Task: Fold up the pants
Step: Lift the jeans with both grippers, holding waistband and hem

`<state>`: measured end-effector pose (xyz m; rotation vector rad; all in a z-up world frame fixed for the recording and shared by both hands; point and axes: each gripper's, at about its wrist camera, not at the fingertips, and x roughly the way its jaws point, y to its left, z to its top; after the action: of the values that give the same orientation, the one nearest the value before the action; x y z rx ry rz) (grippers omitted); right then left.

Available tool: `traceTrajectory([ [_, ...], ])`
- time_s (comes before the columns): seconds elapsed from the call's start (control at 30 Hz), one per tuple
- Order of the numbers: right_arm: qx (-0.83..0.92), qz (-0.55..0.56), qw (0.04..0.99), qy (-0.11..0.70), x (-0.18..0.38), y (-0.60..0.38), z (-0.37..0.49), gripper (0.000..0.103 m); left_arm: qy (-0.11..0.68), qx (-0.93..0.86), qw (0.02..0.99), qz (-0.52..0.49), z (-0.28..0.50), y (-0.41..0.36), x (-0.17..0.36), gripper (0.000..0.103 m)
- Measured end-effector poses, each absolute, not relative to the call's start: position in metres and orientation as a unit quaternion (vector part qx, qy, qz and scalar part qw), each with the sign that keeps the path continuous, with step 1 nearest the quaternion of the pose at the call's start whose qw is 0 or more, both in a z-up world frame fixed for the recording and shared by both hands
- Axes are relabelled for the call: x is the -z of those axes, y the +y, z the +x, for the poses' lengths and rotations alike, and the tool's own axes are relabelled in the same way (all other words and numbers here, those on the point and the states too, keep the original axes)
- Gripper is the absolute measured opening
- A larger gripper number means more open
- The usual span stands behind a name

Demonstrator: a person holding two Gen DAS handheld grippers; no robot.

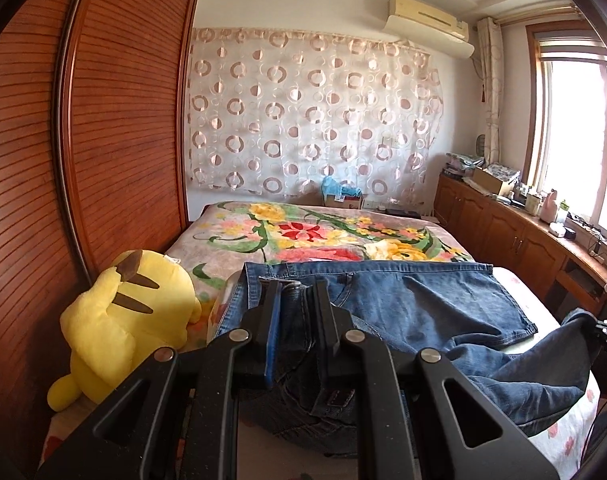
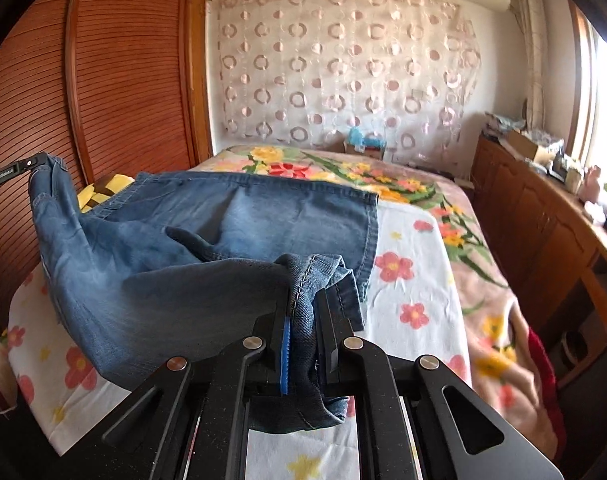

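Blue denim jeans point(image 1: 443, 300) lie across the bed, one leg spread flat toward the far side. My left gripper point(image 1: 293, 288) is shut on the jeans' waistband and holds it raised. My right gripper point(image 2: 303, 300) is shut on the hem of the near leg point(image 2: 323, 276) and holds it above the bed. The near leg hangs between the two grippers. The left gripper also shows at the left edge of the right wrist view point(image 2: 35, 166), and the right gripper shows at the right edge of the left wrist view point(image 1: 599, 328).
The bed has a floral blanket point(image 1: 323, 236) and a white flowered sheet point(image 2: 411, 280). A yellow plush toy point(image 1: 123, 320) sits at the bed's left side by the wooden wardrobe point(image 1: 103, 120). A wooden cabinet point(image 1: 523, 236) with clutter runs under the window at right.
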<state>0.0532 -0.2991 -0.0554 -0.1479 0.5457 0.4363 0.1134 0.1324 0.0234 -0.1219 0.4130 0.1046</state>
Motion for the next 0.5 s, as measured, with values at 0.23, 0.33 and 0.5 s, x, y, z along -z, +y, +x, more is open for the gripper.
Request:
traceTrajectory([
  [0.23,-0.218,-0.062,0.934,0.277,0.046,-0.299,0.066,0.009,0.216,-0.052,0.973,-0.056,0.136,0.132,-0.021,0.016],
  [0.33,-0.226,-0.054,0.933,0.275,0.036,-0.301,0.071,0.009,0.212,-0.057,0.974,-0.056,0.147,0.135,-0.025,0.016],
  [0.5,-0.230,-0.059,0.932,0.274,0.024,-0.296,0.090,0.009,0.205,-0.068,0.975,-0.051,0.172,0.147,-0.036,0.013],
])
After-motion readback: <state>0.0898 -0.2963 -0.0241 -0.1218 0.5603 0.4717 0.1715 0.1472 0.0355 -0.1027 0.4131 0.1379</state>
